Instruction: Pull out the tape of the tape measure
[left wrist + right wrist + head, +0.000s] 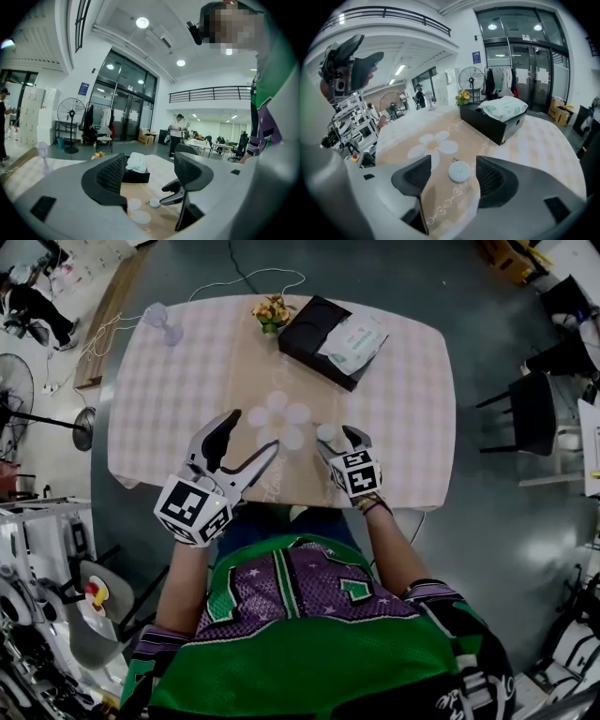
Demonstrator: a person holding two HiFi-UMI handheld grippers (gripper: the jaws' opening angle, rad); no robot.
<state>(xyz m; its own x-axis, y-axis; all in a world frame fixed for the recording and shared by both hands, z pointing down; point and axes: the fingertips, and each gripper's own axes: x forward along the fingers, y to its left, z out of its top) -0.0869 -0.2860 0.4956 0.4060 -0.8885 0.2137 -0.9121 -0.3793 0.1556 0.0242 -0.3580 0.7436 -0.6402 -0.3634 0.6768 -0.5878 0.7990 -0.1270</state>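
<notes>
The tape measure (325, 433) is a small round white case lying on the tan runner, just right of the printed white flower (281, 418). My right gripper (340, 442) hovers over it near the table's front edge, jaws open. In the right gripper view the tape measure (459, 171) lies on the cloth between and beyond the open jaws of the right gripper (453, 180), and nothing touches it. My left gripper (253, 431) is open and empty above the runner, left of the flower. In the left gripper view the left gripper (150, 171) frames the tape measure (154, 203), with a jaw of the right gripper close beside it.
A black box (309, 334) with a white pack on top stands at the table's far side, next to a small bunch of flowers (272, 310). A clear stemmed object (159, 322) stands at the far left corner. Chairs (539, 409) are to the right of the table.
</notes>
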